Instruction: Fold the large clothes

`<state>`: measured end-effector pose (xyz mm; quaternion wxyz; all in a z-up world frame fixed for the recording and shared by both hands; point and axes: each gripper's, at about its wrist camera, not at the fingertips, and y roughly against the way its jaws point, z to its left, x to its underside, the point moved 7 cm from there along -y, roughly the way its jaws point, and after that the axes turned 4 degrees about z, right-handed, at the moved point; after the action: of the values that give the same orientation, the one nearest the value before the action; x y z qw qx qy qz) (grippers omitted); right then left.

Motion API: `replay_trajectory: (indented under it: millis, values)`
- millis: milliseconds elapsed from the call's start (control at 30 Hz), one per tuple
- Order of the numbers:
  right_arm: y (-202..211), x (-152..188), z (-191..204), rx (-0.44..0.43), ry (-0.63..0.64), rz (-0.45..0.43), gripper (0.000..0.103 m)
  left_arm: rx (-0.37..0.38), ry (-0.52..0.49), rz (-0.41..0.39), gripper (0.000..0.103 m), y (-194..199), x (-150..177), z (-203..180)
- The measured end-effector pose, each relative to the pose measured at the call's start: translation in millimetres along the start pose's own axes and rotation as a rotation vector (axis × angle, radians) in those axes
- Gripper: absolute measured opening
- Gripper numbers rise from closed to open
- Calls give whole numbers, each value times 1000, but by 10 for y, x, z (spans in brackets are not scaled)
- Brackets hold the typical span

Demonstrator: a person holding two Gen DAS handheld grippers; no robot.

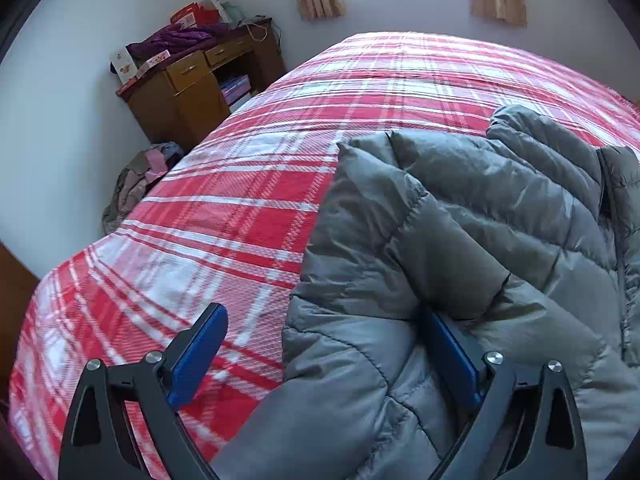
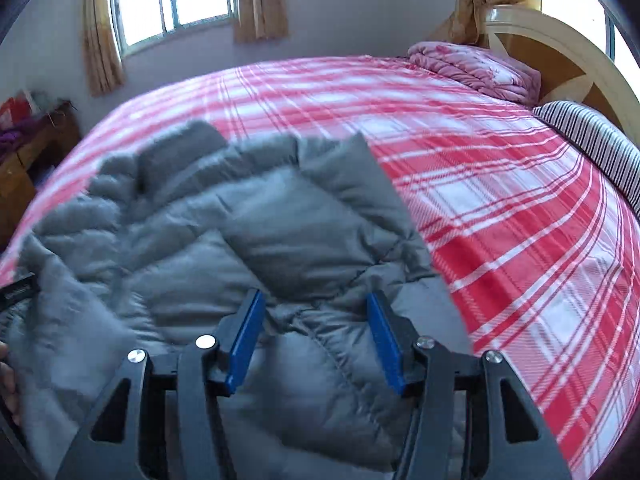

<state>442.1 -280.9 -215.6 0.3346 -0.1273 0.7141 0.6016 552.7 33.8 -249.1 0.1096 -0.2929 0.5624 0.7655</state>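
The grey puffer jacket lies on the bed, spread over the red and white plaid cover near its front edge, with one sleeve folded across the body.

On the left, the risk lies in the jacket's bulk. The padding is springy and slick, so a folded sleeve may well slide back or puff open as soon as nothing presses on it. The left tongs stand spread as wide as they go. The left blue pad hangs over bare plaid, and the right pad is half hidden against a ridge of the sleeve. Jacket cloth lies between the two pads, but they do not pinch it. If they close from here, they could catch only the outer shell and drag a thin skin of fabric instead of the whole layer.

On the right, the right tongs are roughly half open above the jacket's lower part. Rumpled cloth shows in the gap between the pads, yet neither pad presses on it, so nothing is held. The picture is motion-blurred on this side, and a pull at speed could skew the fold or tug the jacket towards the bed's edge.
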Motion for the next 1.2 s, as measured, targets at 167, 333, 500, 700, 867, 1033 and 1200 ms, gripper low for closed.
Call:
replay_trajectory:
  millis: [167, 333, 500, 700, 867, 1033, 1200]
  values:
    - [-103, 46, -22, 12, 13, -5, 57, 90, 74, 24, 102, -133, 63, 54]
    - [-184, 55, 28, 42, 32, 12, 59, 100, 81, 24, 102, -148, 69, 84]
    - [-216, 64, 64, 74, 51, 12, 60, 111, 88, 27, 102, -175, 59, 110]
    - [-221, 55, 63, 21, 44, 30, 71, 156, 63, 81, 102, -70, -1, 269]
    - [-14, -75, 67, -154, 130, 58, 86, 226, 34, -52, 102, 462, -371, 406]
    - [219, -671, 109, -207, 119, -28, 98, 241, -39, -107, 102, 597, -899, 76]
    - [-15, -1287, 373, -263, 82, -11, 98, 267, -125, -54, 102, 355, -1360, -490]
